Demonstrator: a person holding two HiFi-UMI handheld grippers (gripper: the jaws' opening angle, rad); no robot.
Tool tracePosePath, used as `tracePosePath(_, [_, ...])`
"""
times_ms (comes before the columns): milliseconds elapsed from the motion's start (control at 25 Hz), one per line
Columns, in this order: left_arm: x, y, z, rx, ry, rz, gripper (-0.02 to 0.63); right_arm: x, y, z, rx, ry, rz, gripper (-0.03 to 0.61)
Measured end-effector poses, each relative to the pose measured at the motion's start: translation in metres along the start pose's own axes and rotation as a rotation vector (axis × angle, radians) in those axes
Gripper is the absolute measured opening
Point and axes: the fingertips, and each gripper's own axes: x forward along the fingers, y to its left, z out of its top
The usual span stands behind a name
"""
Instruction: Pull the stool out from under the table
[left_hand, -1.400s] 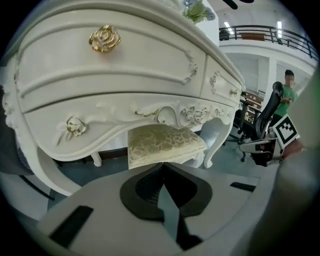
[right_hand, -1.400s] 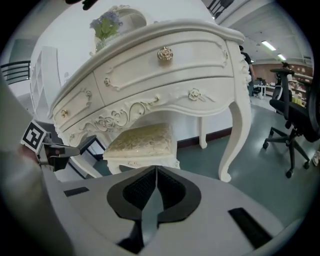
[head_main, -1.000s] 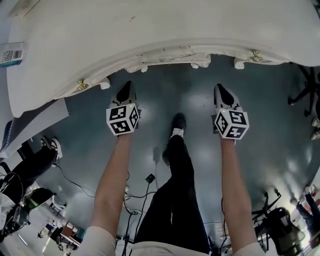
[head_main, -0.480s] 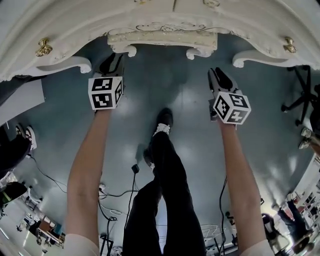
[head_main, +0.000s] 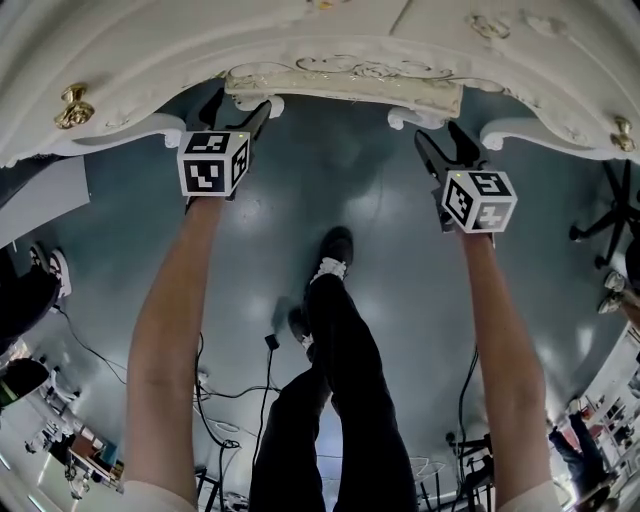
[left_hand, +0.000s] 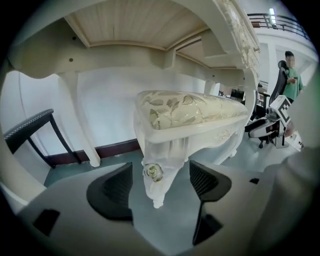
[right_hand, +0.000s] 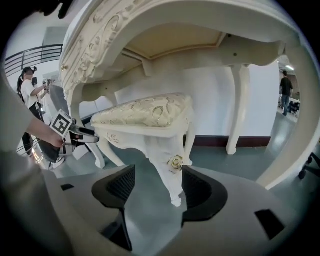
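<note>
The white carved stool (head_main: 345, 82) with its cream cushion (left_hand: 190, 110) stands under the white table (head_main: 150, 40). In the head view only its front rail shows below the table's edge. My left gripper (head_main: 238, 108) is at the stool's left front corner. In the left gripper view the jaws (left_hand: 159, 175) are opening around the front leg with the rose (left_hand: 154, 172), and the pads do not touch it. My right gripper (head_main: 448, 148) is at the right front corner. Its jaws (right_hand: 157, 176) are also opening, with the other rose leg (right_hand: 174, 170) between them, untouched.
The person's leg and shoe (head_main: 335, 250) stand on the grey floor between the arms, with cables (head_main: 270, 345) behind. Table legs (left_hand: 80, 125) (right_hand: 237, 110) flank the stool. A black chair (left_hand: 30, 130) is at left, an office chair (head_main: 610, 200) at right. People (left_hand: 292, 75) (right_hand: 30, 90) stand further off.
Both grippers have moved forward from open floor to the stool's front corners under the table's edge. Their jaws, shut before, have spread around the front legs.
</note>
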Motion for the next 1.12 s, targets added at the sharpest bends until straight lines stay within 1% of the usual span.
tracePosePath(80, [0.006, 0.002, 0.0, 0.008, 0.014, -0.004, 0.355, 0.005, -0.006, -0.006, 0.01, 0.028, -0.009, 0.288])
tracePosePath(160, [0.013, -0.001, 0.003, 0.029, 0.016, -0.025, 0.362, 0.006, -0.017, -0.004, 0.002, 0.043, -0.022, 0.295])
tracePosePath(240, [0.019, -0.003, 0.008, 0.06, 0.021, -0.049, 0.364, 0.011, -0.021, 0.001, -0.036, 0.051, -0.027, 0.296])
tracePosePath(320, [0.026, -0.006, 0.01, 0.104, 0.042, -0.073, 0.365, 0.019, -0.022, -0.001, -0.073, 0.082, -0.026, 0.299])
tracePosePath(400, [0.031, -0.012, 0.011, 0.13, 0.057, -0.097, 0.365, 0.027, -0.022, -0.005, -0.102, 0.119, -0.016, 0.302])
tracePosePath(520, [0.033, -0.014, 0.011, 0.117, 0.058, -0.101, 0.368, 0.042, -0.02, -0.003, -0.146, 0.151, 0.004, 0.302])
tracePosePath(640, [0.033, -0.014, 0.012, 0.121, 0.065, -0.088, 0.367, 0.045, -0.026, -0.004, -0.181, 0.149, -0.035, 0.299])
tracePosePath(920, [0.026, -0.017, 0.005, 0.113, 0.036, -0.071, 0.365, 0.042, -0.025, -0.007, -0.176, 0.116, -0.049, 0.295])
tracePosePath(1120, [0.018, -0.02, -0.001, 0.112, 0.051, -0.066, 0.365, 0.036, -0.02, -0.013, -0.177, 0.133, -0.052, 0.295])
